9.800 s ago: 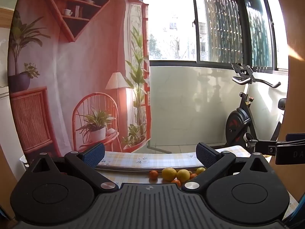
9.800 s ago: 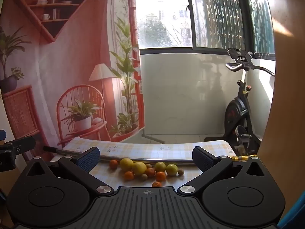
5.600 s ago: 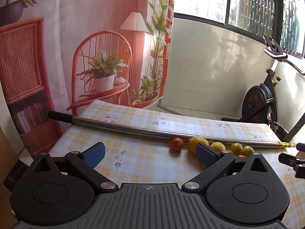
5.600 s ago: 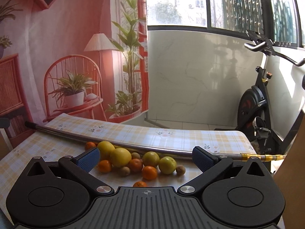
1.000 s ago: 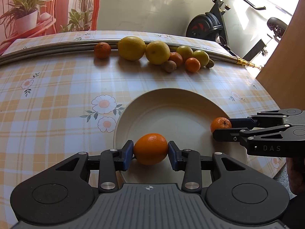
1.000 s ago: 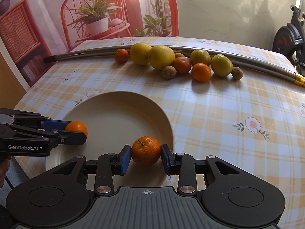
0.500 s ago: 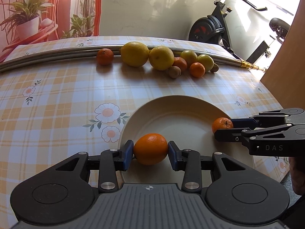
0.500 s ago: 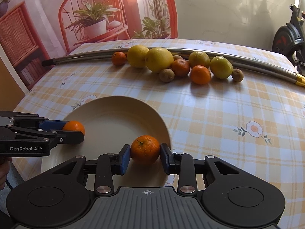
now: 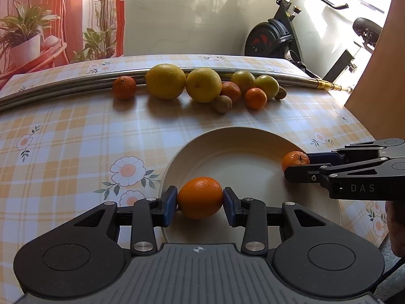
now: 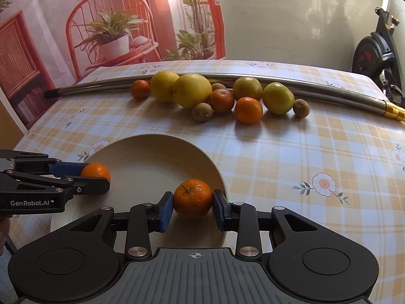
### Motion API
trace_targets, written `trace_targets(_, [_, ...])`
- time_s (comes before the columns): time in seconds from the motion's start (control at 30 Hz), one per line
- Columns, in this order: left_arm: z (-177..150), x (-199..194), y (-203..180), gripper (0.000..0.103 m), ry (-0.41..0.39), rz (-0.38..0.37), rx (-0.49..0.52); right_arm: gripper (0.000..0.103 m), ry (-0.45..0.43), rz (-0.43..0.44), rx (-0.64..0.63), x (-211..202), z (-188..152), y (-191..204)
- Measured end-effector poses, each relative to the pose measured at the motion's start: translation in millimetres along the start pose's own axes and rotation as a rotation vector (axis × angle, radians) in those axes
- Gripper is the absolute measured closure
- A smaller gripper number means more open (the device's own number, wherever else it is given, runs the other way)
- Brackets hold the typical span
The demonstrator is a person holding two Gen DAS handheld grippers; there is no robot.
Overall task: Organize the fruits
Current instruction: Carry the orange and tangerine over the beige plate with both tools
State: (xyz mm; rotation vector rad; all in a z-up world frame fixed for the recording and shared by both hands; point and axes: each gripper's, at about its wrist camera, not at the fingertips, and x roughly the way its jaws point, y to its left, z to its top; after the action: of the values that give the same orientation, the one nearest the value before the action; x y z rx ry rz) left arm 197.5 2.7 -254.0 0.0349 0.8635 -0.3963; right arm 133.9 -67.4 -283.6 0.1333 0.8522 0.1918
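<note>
While both my grippers hang over the cream plate (image 9: 253, 139), each one is clamped on fruit: my left gripper (image 9: 200, 202) pinches a smooth orange (image 9: 200, 197) between its blue pads, and my right gripper (image 10: 193, 206) squeezes a mandarin (image 10: 193, 200) with a stem on top. Same holds as 1 second ago; neither hand has really shifted. Versus 1 second back, the left view now shows more of the wall and exercise bike (image 9: 278, 40), and the plate sits lower and further right in it. Plate rests on the checked tablecloth (image 9: 63, 139). About 10 seconds ago both grippers were wide open with nothing between the pads, aimed toward the window.

Orange sits above the plate's near-left part, mandarin above its near-right rim; I cannot tell if either touches the plate. Remaining fruit stays in a row against the metal pole (image 10: 329, 88): 2 big lemons (image 10: 192, 90), smaller yellow-green citrus, 3 mandarins, brown kiwis (image 10: 202, 111).
</note>
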Motion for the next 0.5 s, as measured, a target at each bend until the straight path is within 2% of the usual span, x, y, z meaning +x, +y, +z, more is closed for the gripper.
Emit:
trace_targets(0.27, [-11.7,-12.6,0.0,0.061,0.041,-0.031,-0.013,0.072,0.057,0.012,-0.009,-9.5,-6.1,0.6])
trace_targets(0.5, [-15.7,-16.6,-4.0,0.061,0.036,-0.019,-0.002,0.072,0.078,0.015,-0.033,-14.7,-15.3,9.0])
